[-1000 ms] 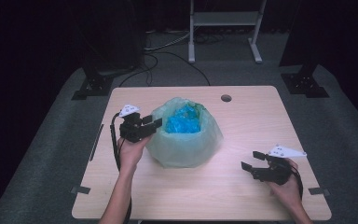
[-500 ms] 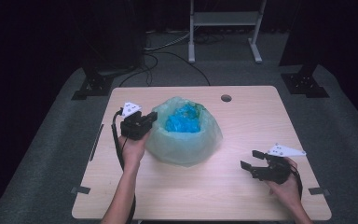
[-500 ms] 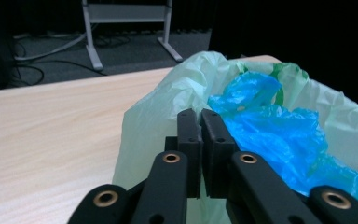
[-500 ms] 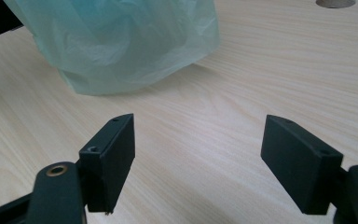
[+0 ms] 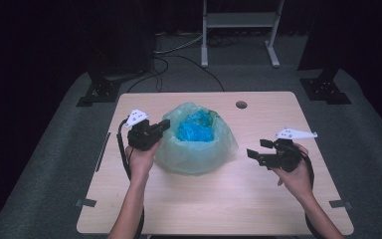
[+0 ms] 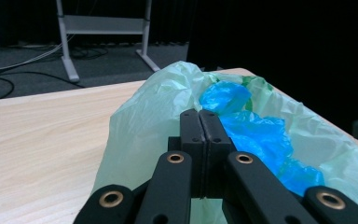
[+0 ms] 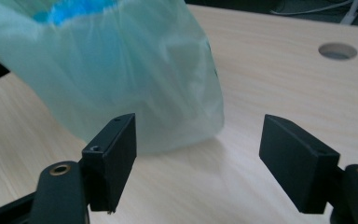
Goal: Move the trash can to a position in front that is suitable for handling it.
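Bag (image 5: 199, 147) of thin pale green plastic sits near the middle of the wooden table (image 5: 219, 204), its mouth open upward and puffed out round. Crumpled bright blue plastic (image 5: 196, 130) fills the inside and shows through the opening. No print, label or brand can be read on the bag or on the blue plastic; a few darker green marks near the far rim are too small to make out.

At the bag's left edge, the left gripper (image 5: 163, 127) has just been closing, and its jaws now stand pressed together. In the left gripper view the two black jaws meet flat against each other, right at the bag's rim (image 6: 168, 88), with the green film bunched up around them. Whether a fold of the film is pinched between them cannot be told.

Well apart from the bag, on its right side, the right gripper (image 5: 258, 149) hangs above the table with its jaws spread wide and nothing between them. In the right gripper view its two black pads (image 7: 114, 158) frame the bag's lower side.

A round cable hole (image 5: 241, 105) lies in the tabletop beyond the bag.
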The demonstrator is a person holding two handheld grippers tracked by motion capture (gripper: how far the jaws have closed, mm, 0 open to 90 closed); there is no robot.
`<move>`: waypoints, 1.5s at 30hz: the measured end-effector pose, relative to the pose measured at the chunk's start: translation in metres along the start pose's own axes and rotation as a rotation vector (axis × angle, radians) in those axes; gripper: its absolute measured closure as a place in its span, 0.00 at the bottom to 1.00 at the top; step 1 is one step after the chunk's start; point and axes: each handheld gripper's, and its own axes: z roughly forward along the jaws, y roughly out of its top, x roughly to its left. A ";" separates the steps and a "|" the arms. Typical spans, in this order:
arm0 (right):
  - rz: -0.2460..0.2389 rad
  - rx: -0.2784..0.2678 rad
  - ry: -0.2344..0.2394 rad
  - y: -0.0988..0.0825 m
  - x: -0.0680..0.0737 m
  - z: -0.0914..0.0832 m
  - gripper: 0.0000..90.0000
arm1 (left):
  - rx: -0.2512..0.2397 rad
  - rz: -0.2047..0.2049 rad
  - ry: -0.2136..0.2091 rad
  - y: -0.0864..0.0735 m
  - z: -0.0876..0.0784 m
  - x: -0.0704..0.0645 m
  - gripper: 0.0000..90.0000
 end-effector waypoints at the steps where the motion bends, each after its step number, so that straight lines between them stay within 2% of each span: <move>1: -0.006 -0.003 0.000 0.007 0.002 0.002 0.30 | -0.002 -0.001 -0.003 0.000 -0.001 0.000 1.00; 7: -0.053 -0.016 0.005 0.046 0.018 0.016 0.30 | -0.008 -0.018 -0.013 0.002 -0.005 0.003 1.00; 12: -0.053 -0.027 0.026 0.068 0.027 0.027 0.30 | 0.003 0.002 -0.026 0.003 -0.007 0.001 1.00; 20: -0.048 -0.008 0.035 0.093 0.032 0.043 0.30 | 0.005 -0.002 -0.045 0.007 -0.009 0.001 1.00; 24: -0.032 0.013 0.045 0.100 0.032 0.054 0.31 | 0.000 -0.015 -0.062 0.009 -0.007 0.001 1.00; 32: 0.001 0.046 0.048 0.107 0.034 0.075 0.31 | -0.005 -0.006 -0.058 0.015 -0.010 0.001 1.00; 37: -0.013 0.069 0.005 0.109 0.039 0.086 0.31 | -0.015 0.000 -0.054 0.019 -0.013 0.001 1.00; 42: 0.012 0.092 -0.001 0.111 0.040 0.094 0.36 | -0.016 -0.001 -0.057 0.020 -0.013 0.001 1.00; 45: 0.008 0.116 -0.016 0.111 0.043 0.100 0.40 | -0.018 -0.002 -0.059 0.020 -0.014 0.001 1.00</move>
